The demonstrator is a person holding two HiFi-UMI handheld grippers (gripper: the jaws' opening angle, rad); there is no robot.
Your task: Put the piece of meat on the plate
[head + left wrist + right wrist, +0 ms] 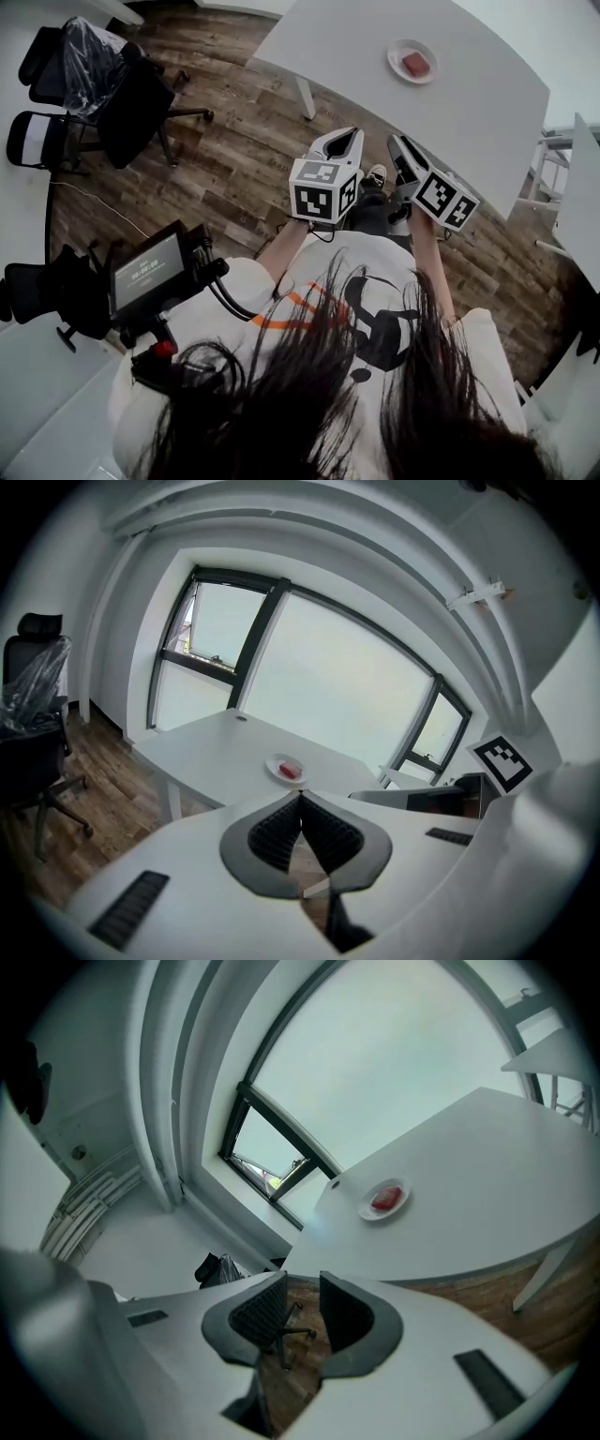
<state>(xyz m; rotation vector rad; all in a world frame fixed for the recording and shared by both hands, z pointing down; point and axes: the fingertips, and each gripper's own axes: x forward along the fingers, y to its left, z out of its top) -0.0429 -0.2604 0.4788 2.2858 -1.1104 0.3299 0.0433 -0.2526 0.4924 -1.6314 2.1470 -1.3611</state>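
Observation:
A red piece of meat (pixel 415 64) lies on a small white plate (pixel 401 52) on the white table (pixel 469 112), well ahead of both grippers. My left gripper (pixel 351 134) hangs over the wood floor short of the table, its tips touching and nothing between them. My right gripper (pixel 397 141) is beside it, jaws a narrow gap apart and empty. The left gripper view shows the left gripper (pixel 301 795) and beyond it the plate (pixel 277 762) with the meat (pixel 290 772). The right gripper view shows the right gripper (pixel 303 1283), the plate (pixel 397 1206) and the meat (pixel 384 1198).
Black office chairs (pixel 103 84) stand on the wood floor at the left. A table leg (pixel 305 96) comes down near the table's near corner. A second white table (pixel 577 187) is at the right. A screen device (pixel 145 272) sits by the person's left side.

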